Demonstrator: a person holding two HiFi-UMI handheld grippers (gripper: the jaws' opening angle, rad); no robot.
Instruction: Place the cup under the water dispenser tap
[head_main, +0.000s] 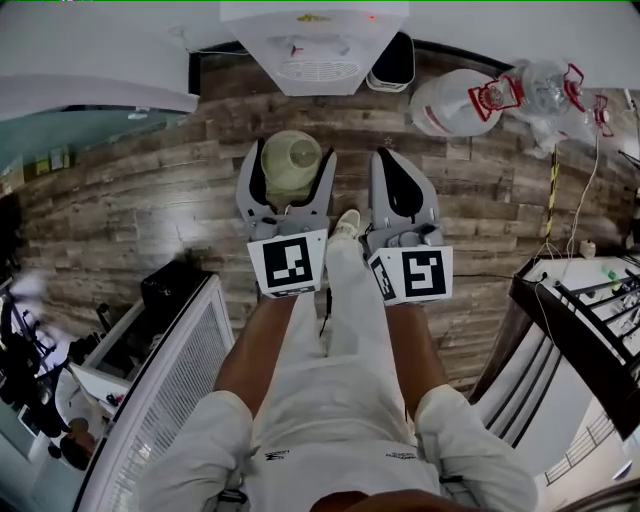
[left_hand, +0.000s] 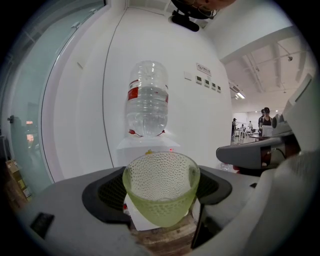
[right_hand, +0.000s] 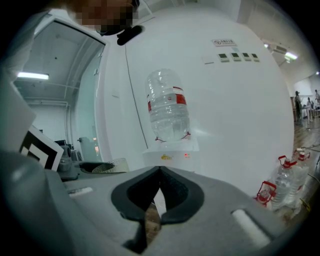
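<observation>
**Cup in your left gripper, dispenser straight ahead**

Your left gripper has its jaws spread wide around the one green cup, pads on its sides, rim up. Your right gripper is pinched closed on nothing. Hold the cup upright, line it up with the one water dispenser at the far edge of the floor, and seat it squarely on the drip grille before letting go. One bottle tops the dispenser, and at least two spare bottles sit to its right.
</observation>
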